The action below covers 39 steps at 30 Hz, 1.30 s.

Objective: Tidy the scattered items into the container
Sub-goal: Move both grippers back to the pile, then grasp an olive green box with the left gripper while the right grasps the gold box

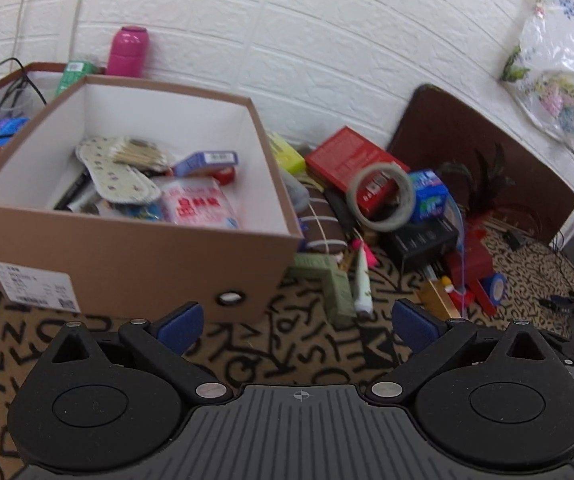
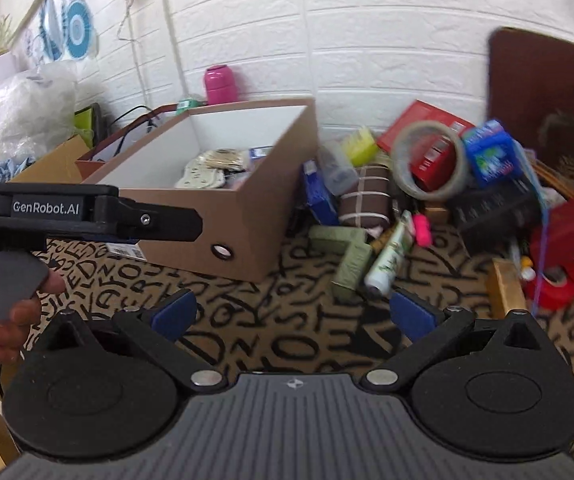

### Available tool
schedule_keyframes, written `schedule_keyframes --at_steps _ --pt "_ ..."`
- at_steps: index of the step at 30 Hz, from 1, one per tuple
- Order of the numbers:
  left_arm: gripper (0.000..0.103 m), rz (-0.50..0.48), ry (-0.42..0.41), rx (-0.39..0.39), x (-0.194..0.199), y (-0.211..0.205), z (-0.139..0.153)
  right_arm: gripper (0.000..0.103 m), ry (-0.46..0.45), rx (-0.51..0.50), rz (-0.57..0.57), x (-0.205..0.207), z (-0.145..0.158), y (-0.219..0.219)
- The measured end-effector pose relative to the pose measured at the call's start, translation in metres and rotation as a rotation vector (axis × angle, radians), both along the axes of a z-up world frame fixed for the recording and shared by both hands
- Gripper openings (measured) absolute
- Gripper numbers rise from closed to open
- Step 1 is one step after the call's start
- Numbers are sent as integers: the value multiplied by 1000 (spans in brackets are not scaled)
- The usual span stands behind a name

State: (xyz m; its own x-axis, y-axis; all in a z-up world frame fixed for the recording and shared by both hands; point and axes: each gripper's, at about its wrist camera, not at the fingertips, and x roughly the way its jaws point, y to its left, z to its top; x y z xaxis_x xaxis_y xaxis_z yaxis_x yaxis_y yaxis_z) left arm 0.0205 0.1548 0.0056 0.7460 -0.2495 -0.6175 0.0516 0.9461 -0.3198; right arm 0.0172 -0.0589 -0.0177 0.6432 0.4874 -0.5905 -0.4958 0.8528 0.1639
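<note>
Left gripper [image 1: 298, 327] and right gripper [image 2: 291, 315]: jaws spread wide, nothing between the blue pads, both above the letter-patterned cloth [image 1: 247, 344]. Ahead of them, the brown cardboard box [image 1: 135, 256] already holds insoles [image 1: 121, 176] and packets. Scattered items lie just right of the box: tape ring [image 1: 381, 197], red box [image 1: 353, 158], green tube [image 2: 389, 258], blue carton [image 2: 489, 156].

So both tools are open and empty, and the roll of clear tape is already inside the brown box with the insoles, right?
Not quite. The roll of clear tape is not in the brown box; the left wrist view shows it outside, leaning on the pile beside the box, against the red carton. The rest holds: the left tool and right tool are open and empty, and the insoles lie in the box.
</note>
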Motion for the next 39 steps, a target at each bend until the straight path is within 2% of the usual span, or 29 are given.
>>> schedule_keyframes --at_steps 10,14,20,27,33,39 --pt "103 -72 53 46 15 -60 -29 102 39 16 -116 -5 -17 -53" --pt "103 -86 51 66 22 -74 -35 102 43 16 -148 0 -26 -65" --pt "103 -82 64 87 38 -88 -46 102 62 4 -180 12 -41 -79" --pt "96 -52 56 113 55 -99 -58 102 58 10 -199 28 -55 -90" --pt "87 -1 57 91 73 -99 -65 92 32 10 -204 45 -58 -92" --pt "73 24 54 106 88 -102 -72 75 14 12 -205 71 -60 -97"
